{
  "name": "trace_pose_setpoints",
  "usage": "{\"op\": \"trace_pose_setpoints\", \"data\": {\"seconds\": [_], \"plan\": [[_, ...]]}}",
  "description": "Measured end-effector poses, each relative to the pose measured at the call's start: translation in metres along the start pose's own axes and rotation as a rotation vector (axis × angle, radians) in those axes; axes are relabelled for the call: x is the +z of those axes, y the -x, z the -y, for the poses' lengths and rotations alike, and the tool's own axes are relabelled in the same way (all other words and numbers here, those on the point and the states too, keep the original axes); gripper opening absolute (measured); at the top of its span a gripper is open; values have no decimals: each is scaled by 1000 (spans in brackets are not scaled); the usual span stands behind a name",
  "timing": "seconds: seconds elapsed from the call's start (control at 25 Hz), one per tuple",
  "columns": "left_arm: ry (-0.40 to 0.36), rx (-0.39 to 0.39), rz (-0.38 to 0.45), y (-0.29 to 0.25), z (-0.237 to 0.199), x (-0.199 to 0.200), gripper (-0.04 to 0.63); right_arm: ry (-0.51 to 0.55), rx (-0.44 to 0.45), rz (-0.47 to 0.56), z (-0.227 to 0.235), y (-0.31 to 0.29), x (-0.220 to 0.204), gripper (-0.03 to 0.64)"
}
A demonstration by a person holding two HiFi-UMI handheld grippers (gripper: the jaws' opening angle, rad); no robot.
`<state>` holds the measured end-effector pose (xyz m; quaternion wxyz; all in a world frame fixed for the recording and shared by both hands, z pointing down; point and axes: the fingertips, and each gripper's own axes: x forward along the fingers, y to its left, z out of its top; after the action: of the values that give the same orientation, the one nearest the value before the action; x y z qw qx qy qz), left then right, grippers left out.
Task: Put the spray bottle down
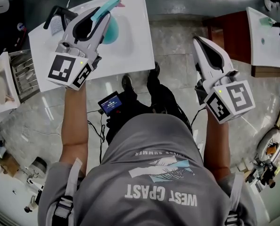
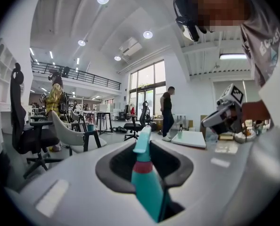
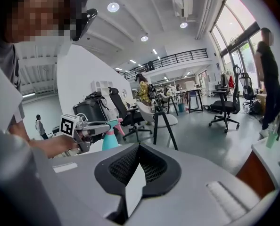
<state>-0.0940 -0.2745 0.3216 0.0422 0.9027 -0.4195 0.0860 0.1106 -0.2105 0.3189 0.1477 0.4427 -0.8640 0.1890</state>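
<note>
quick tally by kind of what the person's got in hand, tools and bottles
tools: 2 (left tool, right tool)
spray bottle: 1, gripped in the left tool
total: 3

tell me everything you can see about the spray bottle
The spray bottle is plastic-looking: teal body, reddish collar, pale blue spray head, pink tip. The left gripper clamps it below the collar, roughly upright, nozzle pointing forward, over a white basin. Whether its base touches the basin can't be told.
</note>
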Motion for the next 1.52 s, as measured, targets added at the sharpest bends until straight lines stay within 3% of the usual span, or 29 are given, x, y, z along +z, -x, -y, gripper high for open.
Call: {"op": "trace_pose_setpoints", "data": {"seconds": [1.52], "plan": [[56,1,-44,-55,-28,-67,89,-55,27,-74,10,-38,-41,2]]}}
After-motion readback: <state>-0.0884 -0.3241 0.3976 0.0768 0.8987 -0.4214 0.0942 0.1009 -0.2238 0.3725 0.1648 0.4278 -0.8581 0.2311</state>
